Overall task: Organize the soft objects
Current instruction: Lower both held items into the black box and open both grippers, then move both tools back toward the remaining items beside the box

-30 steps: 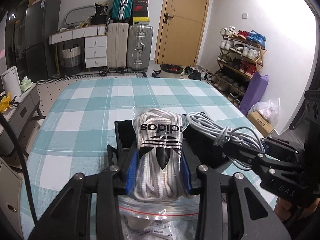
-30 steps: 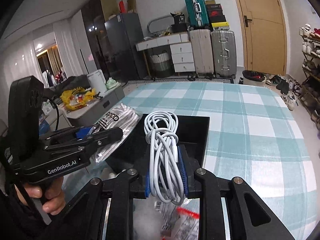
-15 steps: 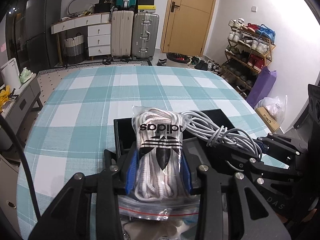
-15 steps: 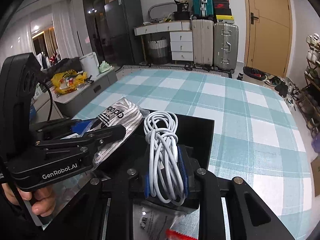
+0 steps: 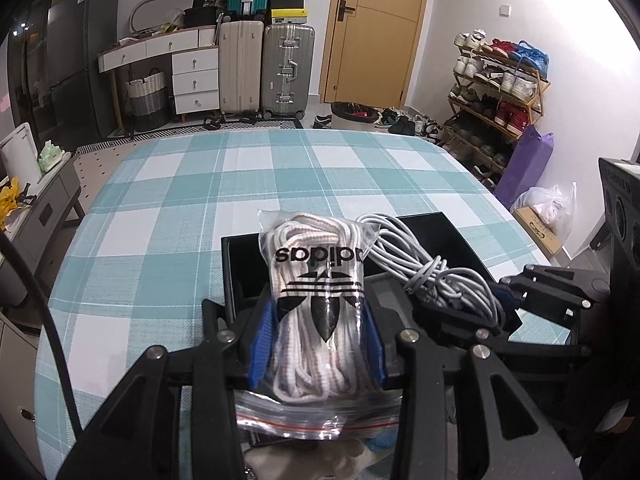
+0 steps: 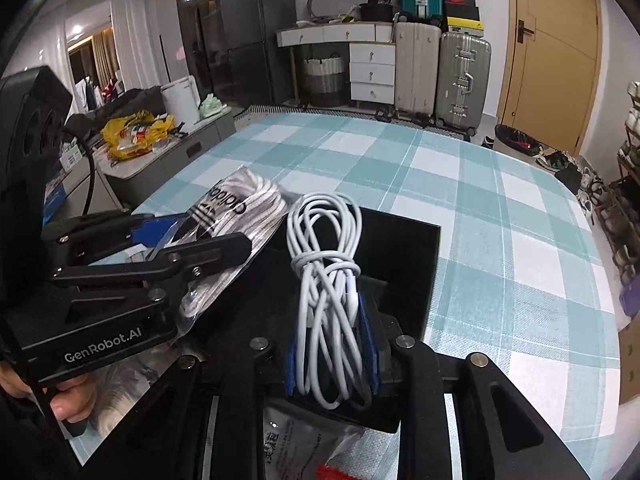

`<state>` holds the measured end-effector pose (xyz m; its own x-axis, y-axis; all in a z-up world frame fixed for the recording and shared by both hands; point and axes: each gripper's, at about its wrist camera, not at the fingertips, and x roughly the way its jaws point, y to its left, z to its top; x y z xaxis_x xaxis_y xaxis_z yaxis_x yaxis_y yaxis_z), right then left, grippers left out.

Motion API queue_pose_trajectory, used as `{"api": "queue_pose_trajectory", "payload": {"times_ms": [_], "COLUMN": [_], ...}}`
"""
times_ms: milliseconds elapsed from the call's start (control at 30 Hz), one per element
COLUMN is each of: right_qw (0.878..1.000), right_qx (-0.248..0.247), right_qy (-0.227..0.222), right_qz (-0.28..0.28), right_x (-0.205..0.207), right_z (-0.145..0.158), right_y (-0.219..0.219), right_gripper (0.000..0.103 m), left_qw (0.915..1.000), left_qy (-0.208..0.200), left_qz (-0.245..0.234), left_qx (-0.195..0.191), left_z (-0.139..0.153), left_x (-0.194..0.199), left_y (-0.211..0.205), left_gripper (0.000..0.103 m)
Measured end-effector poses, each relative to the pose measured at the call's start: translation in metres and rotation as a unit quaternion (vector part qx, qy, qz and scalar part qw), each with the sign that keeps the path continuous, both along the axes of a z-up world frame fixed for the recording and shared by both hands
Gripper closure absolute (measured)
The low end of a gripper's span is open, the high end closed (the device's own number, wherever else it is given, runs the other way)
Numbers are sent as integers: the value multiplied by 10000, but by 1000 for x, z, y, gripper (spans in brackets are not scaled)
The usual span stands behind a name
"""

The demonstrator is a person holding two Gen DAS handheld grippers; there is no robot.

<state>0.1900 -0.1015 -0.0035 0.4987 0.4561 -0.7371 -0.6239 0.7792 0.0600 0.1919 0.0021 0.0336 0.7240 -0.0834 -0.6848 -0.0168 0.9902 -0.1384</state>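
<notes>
The left hand-held gripper has its blue pads pressed into both sides of a clear bag of white laces, the black adidas logo reading upside down in the left wrist view. Just beside it, the right hand-held gripper is clamped around a coiled white cable, the loops poking out past the fingertips. Both bundles hang side by side over the black tray, which sits on the table with its teal-and-white checked cloth. Under the grippers, close to the cameras, lie more zip bags, their contents hard to make out.
</notes>
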Motion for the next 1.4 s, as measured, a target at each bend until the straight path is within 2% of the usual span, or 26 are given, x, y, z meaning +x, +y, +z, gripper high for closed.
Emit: {"api": "queue_pose_trajectory", "payload": {"times_ms": [167, 267, 300, 367, 433, 500, 567, 600, 667, 733, 1000, 1133, 1400], "right_qw": [9993, 9997, 9998, 9997, 9985, 9970, 9950, 9941, 9935, 9932, 9920, 9919, 9921], "right_qx": [126, 118, 121, 202, 277, 316, 470, 523, 567, 648, 852, 840, 846], "right_qy": [354, 230, 104, -69, -450, -706, -883, -947, -963, -915, -640, -545, -423], "right_qz": [6, 54, 101, 124, 107, 43, -49, -117, -209, -316, -681, -782, -826], "right_x": [-4, -10, -14, -19, -29, -37, -46, -51, -56, -62, -83, -93, -103], "right_z": [-2, -1, 1, 7, 18, 28, 36, 40, 42, 43, 33, 24, 12], "right_y": [-1, -2, -2, -5, -11, -19, -29, -36, -43, -53, -84, -92, -100], "right_gripper": [79, 74, 66, 56, 49, 26, 13, 8, 2, 1, 1, 1, 1], "left_qw": [10000, 9999, 9999, 9999, 9998, 9995, 9991, 9989, 9980, 9979, 9974, 9979, 9958], "left_qy": [-9, -5, -3, 20, -66, -179, -270, -338, -516, -545, -653, -612, -688], "left_qz": [-81, -115, -131, -159, -188, -226, -203, -155, -107, -125, -95, 6, -125], "left_qx": [20, 49, 46, 64, 79, 138, 259, 299, 342, 329, 296, 223, 589], "left_z": [0, 1, 1, 2, 6, 11, 16, 18, 23, 25, 25, 16, 2], "left_x": [-4, -6, -6, -8, -14, -22, -30, -34, -46, -55, -94, -109, -132], "left_y": [-1, 0, -1, -1, -2, -4, -5, -5, -3, -1, 11, 20, 15], "left_gripper": [64, 63, 61, 54, 42, 39, 24, 13, 6, 0, 0, 0, 0]}}
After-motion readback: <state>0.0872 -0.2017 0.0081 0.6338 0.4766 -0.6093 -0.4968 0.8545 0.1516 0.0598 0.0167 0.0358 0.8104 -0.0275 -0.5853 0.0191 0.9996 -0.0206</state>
